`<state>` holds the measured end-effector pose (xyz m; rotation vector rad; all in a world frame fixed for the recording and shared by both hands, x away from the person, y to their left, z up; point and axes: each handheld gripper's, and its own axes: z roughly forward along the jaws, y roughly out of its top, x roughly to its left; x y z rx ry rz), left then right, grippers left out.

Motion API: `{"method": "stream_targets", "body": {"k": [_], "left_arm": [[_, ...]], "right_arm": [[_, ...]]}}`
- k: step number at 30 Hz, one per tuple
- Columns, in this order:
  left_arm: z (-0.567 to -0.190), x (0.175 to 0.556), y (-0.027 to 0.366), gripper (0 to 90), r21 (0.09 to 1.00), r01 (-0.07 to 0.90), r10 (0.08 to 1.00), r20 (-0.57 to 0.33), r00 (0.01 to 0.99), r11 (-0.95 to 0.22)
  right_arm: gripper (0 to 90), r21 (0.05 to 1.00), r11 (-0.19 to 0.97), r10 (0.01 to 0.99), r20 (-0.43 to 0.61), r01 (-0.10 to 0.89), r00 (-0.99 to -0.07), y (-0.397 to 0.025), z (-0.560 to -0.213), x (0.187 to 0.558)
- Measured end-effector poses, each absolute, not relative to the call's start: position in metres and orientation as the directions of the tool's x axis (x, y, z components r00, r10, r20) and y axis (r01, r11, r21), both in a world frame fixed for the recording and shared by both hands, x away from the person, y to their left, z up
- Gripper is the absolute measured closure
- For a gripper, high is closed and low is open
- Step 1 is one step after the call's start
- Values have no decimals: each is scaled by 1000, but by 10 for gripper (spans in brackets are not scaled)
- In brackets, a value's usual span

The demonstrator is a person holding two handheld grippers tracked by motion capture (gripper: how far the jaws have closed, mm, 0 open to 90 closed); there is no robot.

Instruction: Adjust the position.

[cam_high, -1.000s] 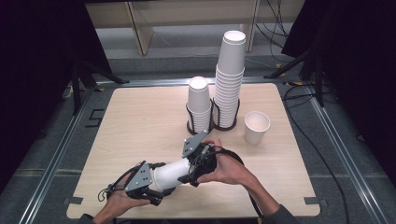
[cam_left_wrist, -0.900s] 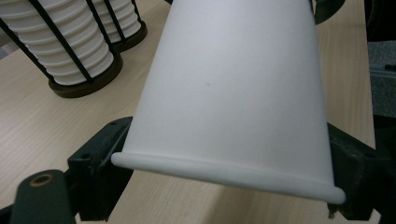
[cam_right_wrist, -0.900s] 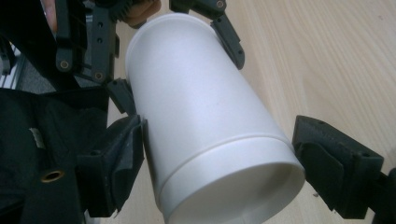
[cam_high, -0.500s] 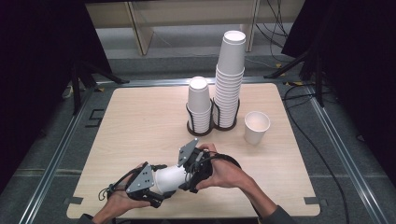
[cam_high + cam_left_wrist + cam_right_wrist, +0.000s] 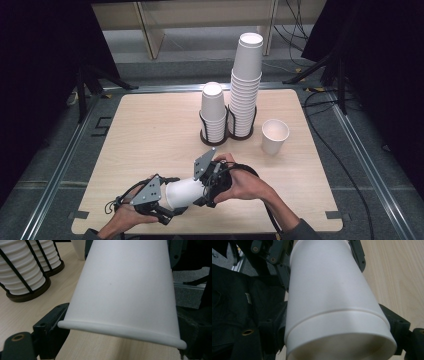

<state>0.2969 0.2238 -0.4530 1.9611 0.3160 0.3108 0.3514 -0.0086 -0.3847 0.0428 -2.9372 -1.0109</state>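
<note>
A white paper cup lies on its side just above the table's front edge, held between both grippers. My left gripper is shut on its rim end; in the left gripper view the cup runs away from the camera with a black jaw on each side of the rim, around my left gripper. My right gripper is shut on the base end. In the right gripper view the cup's recessed base faces the camera between the jaws of my right gripper.
Behind the grippers, two black wire holders carry cup stacks: a short stack and a tall stack. A single upright cup stands to their right. The wooden table has bare room at the left.
The right gripper has shifted slightly left and toward the front edge, closer to the left gripper, with the cup still between them. The left gripper has barely moved.
</note>
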Motion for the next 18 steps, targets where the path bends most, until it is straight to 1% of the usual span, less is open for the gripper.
{"method": "stream_targets", "body": {"k": [2,6,7,8,10,11,13,15,17,18], "left_arm": [[-452,297,226,118,913,79,350,72,934,-400],[-452,298,227,111,920,84,343,57,938,-383],[-453,298,226,108,930,77,341,54,938,-359],[-453,298,227,105,930,75,344,57,937,-360],[-453,298,227,95,943,88,352,33,936,-322],[-452,299,228,91,942,84,348,36,937,-325],[-452,299,229,87,950,103,359,10,933,-296],[-451,299,230,87,950,110,366,6,931,-294],[-451,300,231,85,956,115,369,-8,929,-269],[-450,299,231,84,960,124,375,-21,927,-252]], "right_arm": [[242,621,784,-45,21,-22,-999,-10,-383,352],[246,627,778,-59,26,-29,-998,-11,-383,352],[245,628,778,-61,25,-32,-998,-12,-383,352],[245,631,775,-63,25,-33,-998,-12,-383,352],[245,642,767,-58,25,-29,-998,-13,-382,352],[245,645,764,-59,33,-24,-998,-14,-381,353],[245,652,757,-59,30,-25,-998,-15,-380,354],[245,657,753,-55,30,-22,-998,-16,-380,354],[245,660,751,-51,31,-18,-998,-17,-379,355],[246,659,752,-30,39,3,-999,-19,-377,354]]}}
